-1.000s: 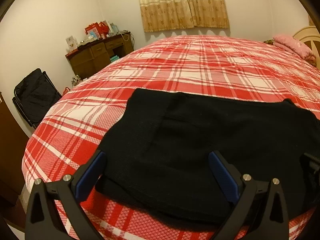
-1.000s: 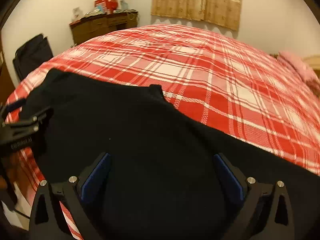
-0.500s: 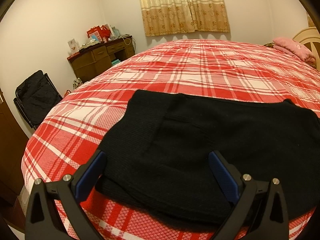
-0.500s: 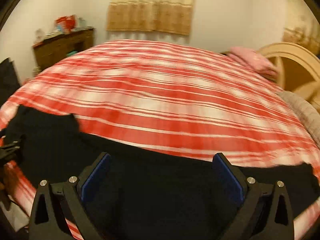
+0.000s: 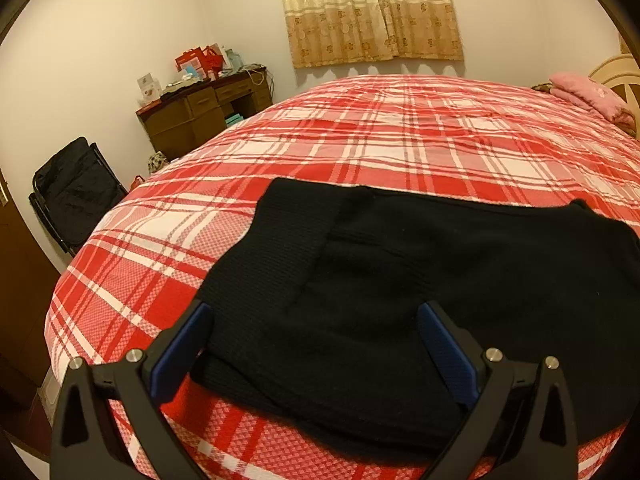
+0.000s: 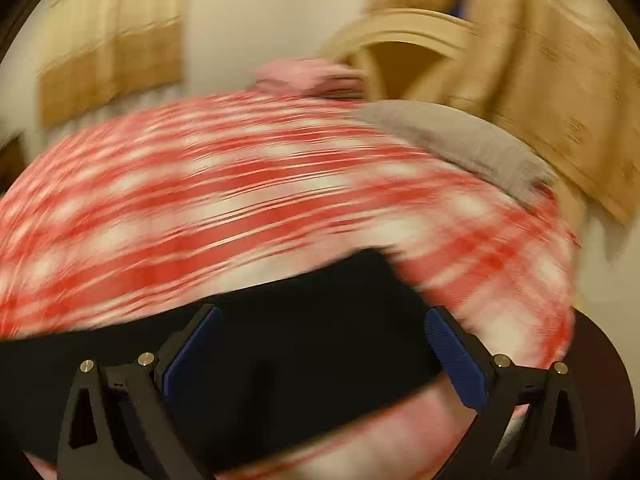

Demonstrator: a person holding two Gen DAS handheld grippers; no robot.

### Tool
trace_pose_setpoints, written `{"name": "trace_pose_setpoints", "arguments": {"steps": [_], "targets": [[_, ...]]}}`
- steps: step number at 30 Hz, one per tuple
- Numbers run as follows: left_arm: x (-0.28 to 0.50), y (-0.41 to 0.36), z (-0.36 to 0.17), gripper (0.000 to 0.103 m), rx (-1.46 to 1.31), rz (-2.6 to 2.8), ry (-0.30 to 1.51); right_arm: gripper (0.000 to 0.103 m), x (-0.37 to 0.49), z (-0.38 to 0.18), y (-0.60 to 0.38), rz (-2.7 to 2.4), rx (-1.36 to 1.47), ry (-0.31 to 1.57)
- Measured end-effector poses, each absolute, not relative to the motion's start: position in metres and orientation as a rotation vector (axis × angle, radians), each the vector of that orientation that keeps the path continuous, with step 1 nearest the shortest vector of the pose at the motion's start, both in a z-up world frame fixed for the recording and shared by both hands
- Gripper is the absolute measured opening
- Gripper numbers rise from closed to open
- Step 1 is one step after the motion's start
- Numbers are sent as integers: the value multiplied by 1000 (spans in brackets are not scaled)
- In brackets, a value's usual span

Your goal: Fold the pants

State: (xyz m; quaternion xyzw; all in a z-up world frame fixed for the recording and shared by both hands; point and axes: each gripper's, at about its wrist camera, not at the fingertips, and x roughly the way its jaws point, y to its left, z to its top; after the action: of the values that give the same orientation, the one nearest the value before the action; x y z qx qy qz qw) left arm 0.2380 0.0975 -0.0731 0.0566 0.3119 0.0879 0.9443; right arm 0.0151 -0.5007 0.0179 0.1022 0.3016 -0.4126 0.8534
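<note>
Black pants (image 5: 400, 288) lie spread flat near the front edge of a bed (image 5: 400, 136) covered in red and white plaid. On the left, the left gripper (image 5: 312, 332) has barely moved over the last second: its blue fingers (image 5: 180, 348) are spread wide and hover over the waist end, holding nothing. On the right, the right gripper (image 6: 320, 344) has swung quickly rightward along the pants (image 6: 312, 328); its view is now motion-blurred and shows the leg end instead of the middle. Its fingers (image 6: 456, 360) are also spread and empty, straddling the leg hem area. This suggests the right side is moving into place to grasp the hem for a first fold.
</note>
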Motion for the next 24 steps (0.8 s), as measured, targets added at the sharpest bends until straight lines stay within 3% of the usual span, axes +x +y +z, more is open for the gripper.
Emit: {"name": "trace_pose_setpoints", "arguments": {"steps": [8,17,19,20,22,24], "targets": [[240,97,-72,103,110,198,650,97,3,-17,-549,-865,277,681],[241,96,-71,103,107,205,656,56,19,-15,-532,-764,212,713],[241,96,-72,103,107,205,657,30,20,-15,-529,-720,212,723],[241,96,-72,103,107,205,658,24,22,-14,-526,-699,210,733],[241,96,-72,103,106,205,656,16,26,-10,-519,-712,173,750],[241,96,-72,103,107,205,656,15,27,2,-506,-698,168,716]]}}
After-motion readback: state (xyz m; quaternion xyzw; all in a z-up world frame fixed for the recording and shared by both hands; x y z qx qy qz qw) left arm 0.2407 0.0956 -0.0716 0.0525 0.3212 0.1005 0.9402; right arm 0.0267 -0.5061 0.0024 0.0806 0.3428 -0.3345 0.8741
